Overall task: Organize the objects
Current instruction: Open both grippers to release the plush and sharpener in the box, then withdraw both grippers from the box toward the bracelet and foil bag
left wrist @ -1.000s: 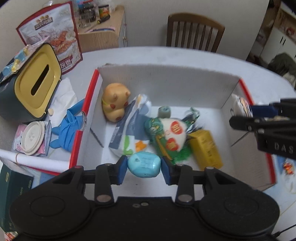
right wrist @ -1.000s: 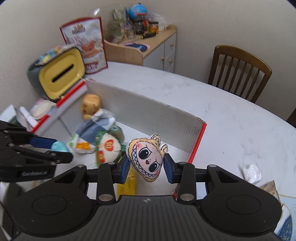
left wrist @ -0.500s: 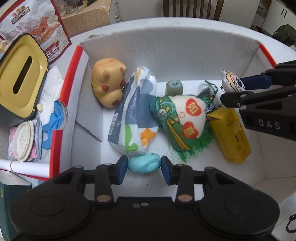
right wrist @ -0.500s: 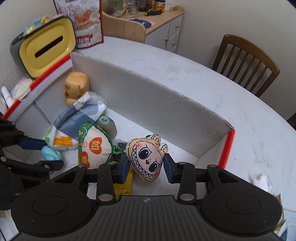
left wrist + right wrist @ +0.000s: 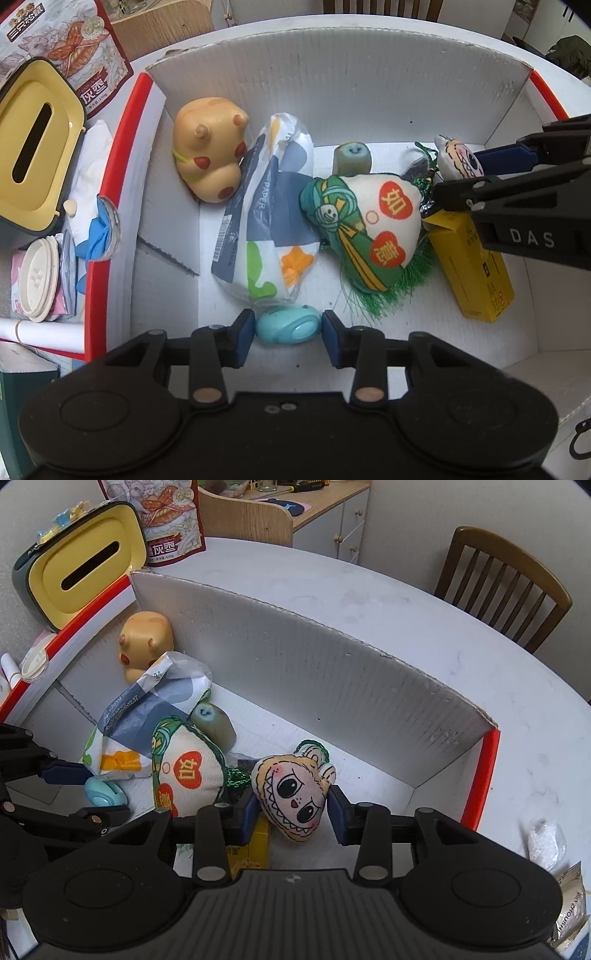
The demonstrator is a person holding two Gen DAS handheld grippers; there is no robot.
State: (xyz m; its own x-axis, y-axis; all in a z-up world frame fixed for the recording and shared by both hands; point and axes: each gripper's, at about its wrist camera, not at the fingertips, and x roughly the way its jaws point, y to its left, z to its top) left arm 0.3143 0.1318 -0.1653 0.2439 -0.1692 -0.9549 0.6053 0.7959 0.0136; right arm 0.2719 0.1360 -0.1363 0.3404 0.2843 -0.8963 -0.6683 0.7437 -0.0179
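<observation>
Moved: both grippers have sunk lower into the white box [image 5: 332,85].
Left gripper [image 5: 288,328]: clamped on teal gadget [image 5: 288,326].
Right gripper [image 5: 291,808]: squeezing toothy plush face [image 5: 291,794], beside yellow carton [image 5: 476,269].

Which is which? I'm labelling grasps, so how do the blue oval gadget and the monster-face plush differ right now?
The blue oval gadget is smooth, hard-looking and plain pale blue; the monster-face plush is soft fabric printed with big eyes and jagged teeth. The gadget sits in the left gripper, low at the box's near edge; the plush sits in the right gripper, above the yellow carton. Both are inside the box.
</observation>
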